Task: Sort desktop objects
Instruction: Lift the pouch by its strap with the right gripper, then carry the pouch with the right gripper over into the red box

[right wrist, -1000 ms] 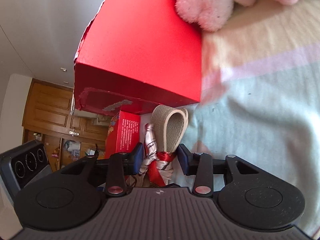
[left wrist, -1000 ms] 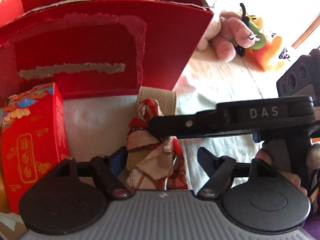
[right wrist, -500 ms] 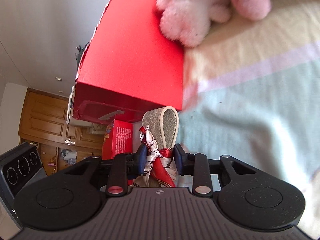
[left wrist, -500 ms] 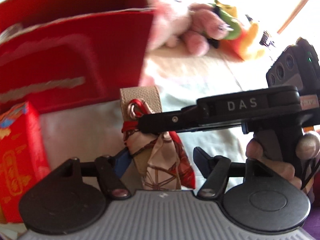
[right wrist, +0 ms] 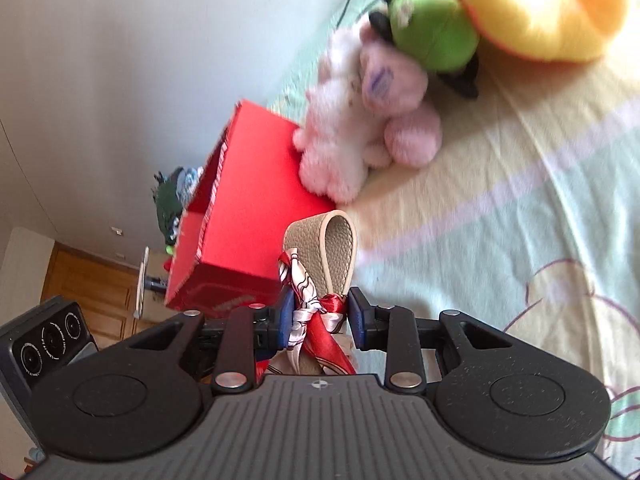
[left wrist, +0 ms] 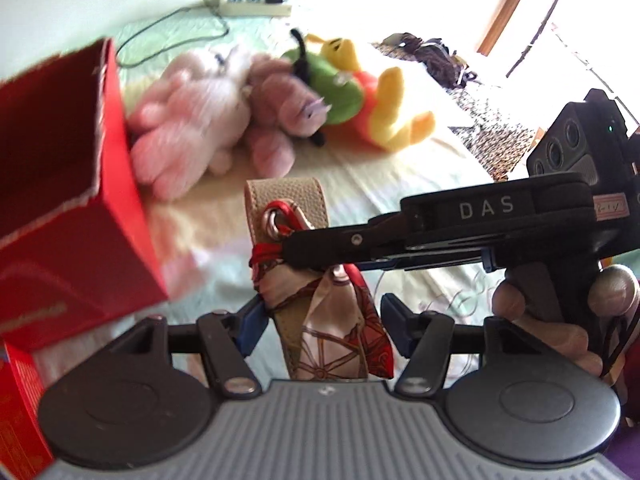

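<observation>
Two grippers, one strap between them. Right gripper (right wrist: 318,314) clamped from the side on a beige leather strap (right wrist: 340,248) at the knot of a red and white patterned scarf (right wrist: 320,332) tied around it, blue jaws pressed against the cloth on both sides; held clear of the bed sheet (right wrist: 500,240), strap loop pointing forward. Left gripper (left wrist: 320,322) with jaws apart, straddling the hanging lower end of the scarf and strap without visibly gripping either, though possibly brushed by the cloth on the left side, hard to tell through the blur. Seen from the left wrist camera: right gripper reaching in from the right, a hand (left wrist: 536,320) wrapped on its handle. Beyond the strap, to the left, an open red box (left wrist: 80,184), torn along its rim. Just beside the box, a pink plush toy (left wrist: 192,128), touching a second mauve plush (left wrist: 280,116), then a green and yellow plush (left wrist: 360,92) behind. Small red patterned box (left wrist: 20,408) at the lower left edge. White power strip (left wrist: 256,6) with a black plug at the far end of the bed.
</observation>
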Available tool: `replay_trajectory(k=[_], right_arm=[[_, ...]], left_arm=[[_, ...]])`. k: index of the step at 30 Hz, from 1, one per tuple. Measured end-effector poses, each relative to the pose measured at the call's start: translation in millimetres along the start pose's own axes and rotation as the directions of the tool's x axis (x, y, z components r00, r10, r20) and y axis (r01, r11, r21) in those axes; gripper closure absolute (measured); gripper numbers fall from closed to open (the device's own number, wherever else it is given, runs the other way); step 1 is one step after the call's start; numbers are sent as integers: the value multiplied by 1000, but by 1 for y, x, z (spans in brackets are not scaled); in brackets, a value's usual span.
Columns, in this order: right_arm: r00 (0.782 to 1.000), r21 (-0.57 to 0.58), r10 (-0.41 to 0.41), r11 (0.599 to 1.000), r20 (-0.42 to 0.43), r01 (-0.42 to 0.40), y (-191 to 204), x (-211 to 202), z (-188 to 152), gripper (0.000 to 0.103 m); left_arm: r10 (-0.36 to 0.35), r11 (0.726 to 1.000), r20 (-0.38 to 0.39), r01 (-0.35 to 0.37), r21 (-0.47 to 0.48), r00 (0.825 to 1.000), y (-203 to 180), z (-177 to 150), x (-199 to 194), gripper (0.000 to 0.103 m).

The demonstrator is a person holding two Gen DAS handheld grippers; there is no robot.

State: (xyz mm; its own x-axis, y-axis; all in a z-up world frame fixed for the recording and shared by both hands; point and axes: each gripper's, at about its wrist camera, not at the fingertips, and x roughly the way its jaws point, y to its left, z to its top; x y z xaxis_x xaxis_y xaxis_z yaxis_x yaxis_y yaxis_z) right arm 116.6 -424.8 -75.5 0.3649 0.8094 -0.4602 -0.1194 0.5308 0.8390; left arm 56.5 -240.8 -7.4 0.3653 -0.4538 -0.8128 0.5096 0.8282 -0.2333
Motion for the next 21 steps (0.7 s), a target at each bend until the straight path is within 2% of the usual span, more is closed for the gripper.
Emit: replay_trajectory(k=[6, 11, 16, 21], right_arm=[[992, -18, 40, 999, 119, -38, 16, -13, 10, 72], [982, -76, 75, 995, 176, -62, 47, -11, 24, 72], [977, -150, 91, 987, 195, -62, 84, 10, 39, 72], [979, -177, 99, 982, 178, -67, 110, 44, 47, 72]], left_arm=[[-14, 999, 92, 10, 48, 996, -6, 26, -21, 40], [-26, 997, 170, 12, 78, 985, 8, 43, -51, 40], [3, 994, 231, -28, 105, 973, 37, 54, -79, 40], [41, 992, 253, -69, 102, 966, 79, 57, -100, 40]])
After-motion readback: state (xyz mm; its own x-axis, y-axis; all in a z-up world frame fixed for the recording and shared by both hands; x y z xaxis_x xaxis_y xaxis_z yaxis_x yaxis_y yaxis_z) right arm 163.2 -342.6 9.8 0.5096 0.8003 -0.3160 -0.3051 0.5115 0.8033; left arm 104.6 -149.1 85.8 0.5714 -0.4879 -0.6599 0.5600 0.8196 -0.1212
